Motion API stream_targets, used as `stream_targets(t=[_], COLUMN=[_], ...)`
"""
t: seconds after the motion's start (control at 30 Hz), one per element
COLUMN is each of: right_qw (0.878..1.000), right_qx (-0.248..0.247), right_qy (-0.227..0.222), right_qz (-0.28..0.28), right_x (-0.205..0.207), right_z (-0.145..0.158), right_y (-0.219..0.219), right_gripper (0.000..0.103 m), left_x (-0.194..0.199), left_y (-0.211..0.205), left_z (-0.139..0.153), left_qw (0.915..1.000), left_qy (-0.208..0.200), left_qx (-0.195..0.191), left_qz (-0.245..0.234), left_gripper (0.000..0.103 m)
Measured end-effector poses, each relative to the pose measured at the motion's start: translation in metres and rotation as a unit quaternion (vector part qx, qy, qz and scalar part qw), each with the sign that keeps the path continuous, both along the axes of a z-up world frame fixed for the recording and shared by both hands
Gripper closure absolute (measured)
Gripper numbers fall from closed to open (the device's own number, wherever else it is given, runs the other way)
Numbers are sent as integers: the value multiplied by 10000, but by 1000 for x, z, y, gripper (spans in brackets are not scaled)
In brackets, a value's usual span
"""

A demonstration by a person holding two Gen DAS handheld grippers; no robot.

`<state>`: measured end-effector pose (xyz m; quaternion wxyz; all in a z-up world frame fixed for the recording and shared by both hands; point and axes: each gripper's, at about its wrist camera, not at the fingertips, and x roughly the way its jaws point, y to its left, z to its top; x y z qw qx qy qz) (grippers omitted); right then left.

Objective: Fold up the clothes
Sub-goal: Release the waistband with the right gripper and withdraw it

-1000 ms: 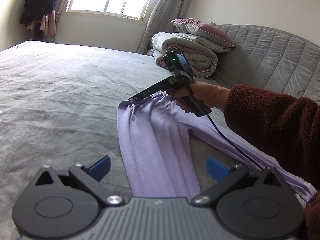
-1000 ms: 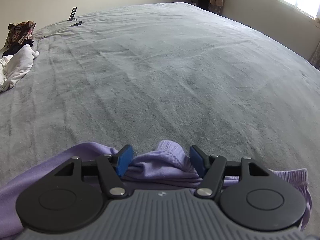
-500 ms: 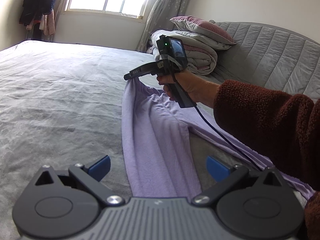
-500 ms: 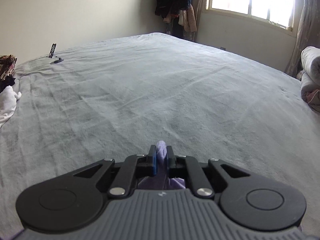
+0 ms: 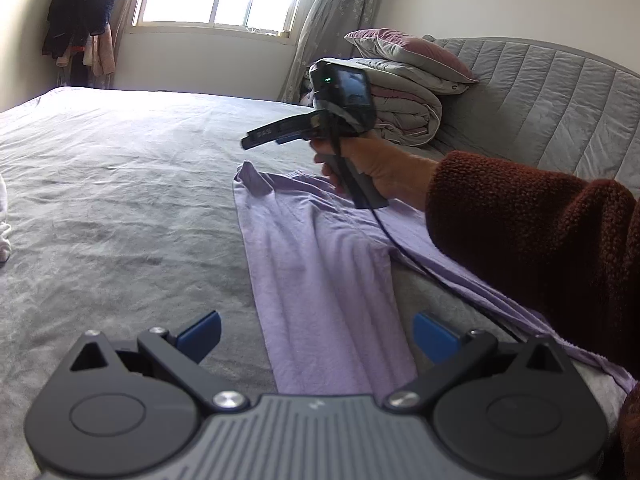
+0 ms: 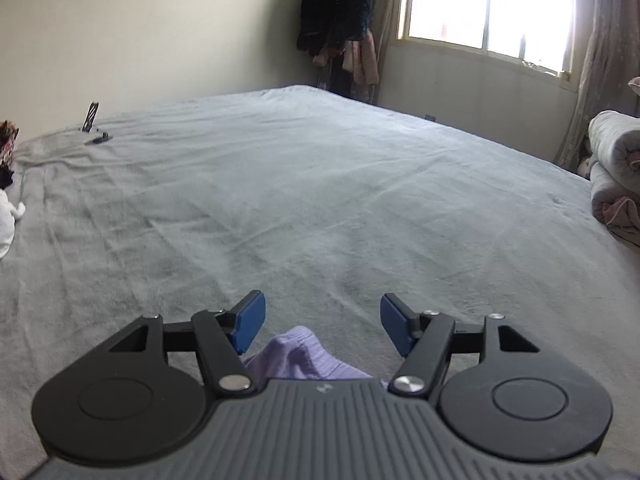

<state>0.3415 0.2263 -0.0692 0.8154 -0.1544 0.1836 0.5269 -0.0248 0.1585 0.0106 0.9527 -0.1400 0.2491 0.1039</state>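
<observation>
Right tool [image 6: 322,322] opening, blue pads apart, above the lilac garment [image 6: 298,354], not gripping it; left tool [image 5: 316,334] wide apart, empty; writing on right tool unreadable

The left gripper [image 5: 316,332] hangs with jaws wide apart; the right gripper [image 6: 322,320] is opening, nothing clamped between its pads.

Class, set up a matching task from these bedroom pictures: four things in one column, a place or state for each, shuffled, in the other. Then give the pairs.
Things
1. lilac garment
2. folded quilts
3. dark clothes
4. right gripper

Places or states
A. hanging in the corner by the window
B. stacked against the headboard
C. spread out on the grey bedcover
D. jaws opening, nothing pinched between them

Pairs: 1-C, 2-B, 3-A, 4-D
</observation>
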Motion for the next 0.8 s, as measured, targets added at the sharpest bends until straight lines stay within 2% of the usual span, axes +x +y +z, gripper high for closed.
stream_targets(t=[0.1, 0.23, 0.3, 0.4, 0.47, 0.57, 0.6, 0.63, 0.67, 0.7, 0.73, 0.8], right_qw=[9965, 9831, 9780, 9733, 9726, 9754, 9774, 9801, 9820, 9833, 9841, 9855], right_qx=[37, 126, -9, -272, -224, -84, -75, -129, -209, -259, -278, -321], right_qy=[-28, 938, 1203, 1318, 1576, 1715, 1686, 1565, 1430, 1325, 1250, 1074], right_qz=[-830, -1566, -1706, -1859, -1696, -1380, -1273, -1217, -1216, -1219, -1227, -1277], right_x=[28, 78, 93, 105, 109, 107, 106, 103, 101, 100, 99, 98], right_z=[15, 14, 3, -17, -30, -44, -47, -48, -49, -49, -49, -48], right_y=[-44, -107, -125, -134, -135, -131, -129, -125, -121, -118, -117, -115], right_gripper=[35, 36, 36, 35, 36, 38, 43, 63, 78, 82, 98, 100], left_x=[-1, 2, 4, 8, 11, 16, 17, 18, 19, 20, 20, 21], left_y=[0, -6, -9, -13, -15, -16, -17, -18, -18, -18, -17, -16], left_z=[1, 1, 1, -1, -2, -3, -4, -5, -5, -6, -7, -7], left_qw=[10000, 9999, 9998, 9996, 9995, 9994, 9994, 9993, 9993, 9992, 9992, 9993], left_qy=[-31, -26, -3, 27, 49, 82, 95, 111, 132, 150, 158, 164], left_qx=[14, 124, 185, 235, 271, 300, 301, 305, 313, 319, 318, 289], left_qz=[14, -46, -79, -131, -146, -164, -173, -180, -182, -180, -171, -148], left_gripper=[1, 1, 1, 1, 1, 1, 1, 1, 1, 1, 1, 1])
